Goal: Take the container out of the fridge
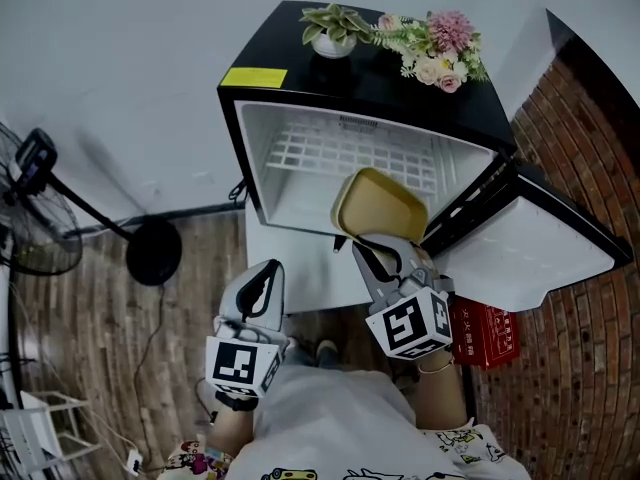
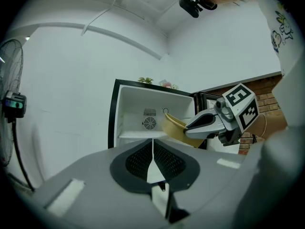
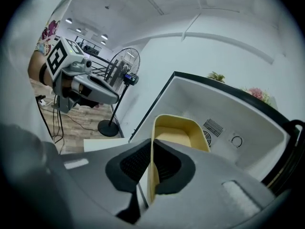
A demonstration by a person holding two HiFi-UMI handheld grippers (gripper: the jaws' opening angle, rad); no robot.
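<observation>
Wooden floor and a white wall surround the black fridge (image 1: 330, 80), its door open. Head view: your right gripper (image 1: 362, 246) holds the yellow container (image 1: 380, 206) tilted at the fridge mouth.

Left gripper view: your left gripper (image 2: 153, 147) has its jaws together on nothing.

Right gripper view: the jaws pinch one thin side wall at the rim. It looks like light, stiff, smooth plastic — an edge pinch may let it pivot, so grip firmly.

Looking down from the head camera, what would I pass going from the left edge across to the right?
In order: standing fan → left gripper → yellow container → red crate → brick wall.
</observation>
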